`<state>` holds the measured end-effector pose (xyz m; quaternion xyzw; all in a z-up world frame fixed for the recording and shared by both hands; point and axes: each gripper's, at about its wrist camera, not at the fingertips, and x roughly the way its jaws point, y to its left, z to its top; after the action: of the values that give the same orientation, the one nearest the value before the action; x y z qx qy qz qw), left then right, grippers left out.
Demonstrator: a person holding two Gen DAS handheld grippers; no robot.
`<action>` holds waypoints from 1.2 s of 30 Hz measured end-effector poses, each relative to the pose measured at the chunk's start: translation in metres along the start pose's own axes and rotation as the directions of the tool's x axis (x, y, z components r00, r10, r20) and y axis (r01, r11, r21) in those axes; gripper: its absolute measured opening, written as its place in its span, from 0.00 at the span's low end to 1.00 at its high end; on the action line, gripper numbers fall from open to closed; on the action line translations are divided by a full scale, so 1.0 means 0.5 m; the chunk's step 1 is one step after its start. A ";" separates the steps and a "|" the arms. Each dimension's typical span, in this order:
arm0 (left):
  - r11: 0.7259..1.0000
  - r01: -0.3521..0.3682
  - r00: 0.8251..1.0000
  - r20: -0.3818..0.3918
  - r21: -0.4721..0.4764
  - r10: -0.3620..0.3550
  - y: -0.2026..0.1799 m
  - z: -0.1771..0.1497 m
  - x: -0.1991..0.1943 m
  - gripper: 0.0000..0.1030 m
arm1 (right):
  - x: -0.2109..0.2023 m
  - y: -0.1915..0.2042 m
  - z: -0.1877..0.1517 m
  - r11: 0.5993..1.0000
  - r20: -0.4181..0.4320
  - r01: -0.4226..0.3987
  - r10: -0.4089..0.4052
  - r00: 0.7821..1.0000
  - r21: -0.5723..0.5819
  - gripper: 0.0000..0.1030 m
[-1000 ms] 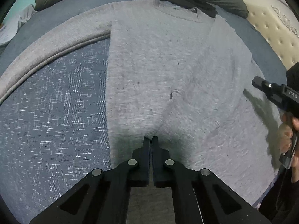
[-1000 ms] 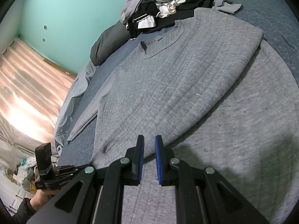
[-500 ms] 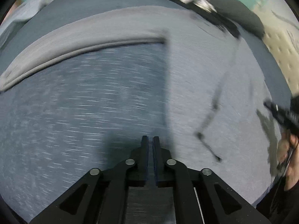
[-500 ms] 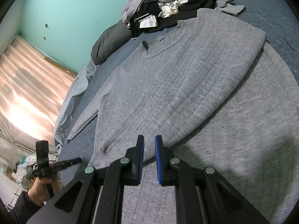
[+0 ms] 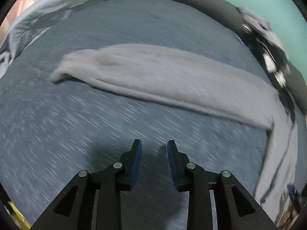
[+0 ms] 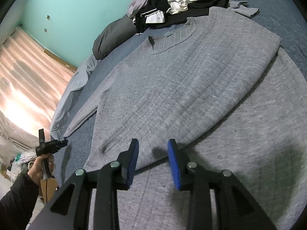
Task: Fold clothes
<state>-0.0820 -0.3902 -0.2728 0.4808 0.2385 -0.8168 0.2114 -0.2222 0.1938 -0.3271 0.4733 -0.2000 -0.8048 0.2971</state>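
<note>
On the blue bed [image 6: 284, 13] lay a gray sweater [image 6: 184, 80], spread flat with its neck toward a pile of clothes [image 6: 172, 5] by the green wall [image 6: 80, 9]. One side of it was folded over onto its middle. Its other sleeve [image 5: 153, 74] stretched out across the bed, and that view was blurry. The right gripper [image 6: 153, 143] was above the sweater's bottom part with its blue pads wide apart and nothing between them. The left gripper [image 5: 154, 143] was over the bare bed, near the sleeve but not touching it. Its pads were apart too, holding nothing. A hand [image 6: 41, 169] held it at the edge of the bed.
</note>
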 end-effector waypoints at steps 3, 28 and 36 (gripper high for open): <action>0.997 -0.013 1.000 0.024 -0.073 0.015 0.048 0.035 0.000 0.45 | 0.005 -0.001 0.001 1.000 -0.010 0.021 -0.021 1.000 -0.007 0.35; 0.949 0.014 0.993 0.114 -0.315 0.023 0.236 0.170 0.047 0.23 | 0.021 -0.008 0.001 0.996 -0.028 0.078 -0.079 0.996 -0.035 0.38; 0.960 0.010 0.986 0.162 -0.281 0.037 0.214 0.205 0.032 0.08 | 0.014 -0.008 0.005 0.997 -0.020 0.071 -0.072 0.997 -0.033 0.38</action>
<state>-0.0979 -0.5380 -0.2633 0.3779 0.3304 -0.8103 0.3022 -0.2283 0.1919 -0.3328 0.4837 -0.1669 -0.8130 0.2778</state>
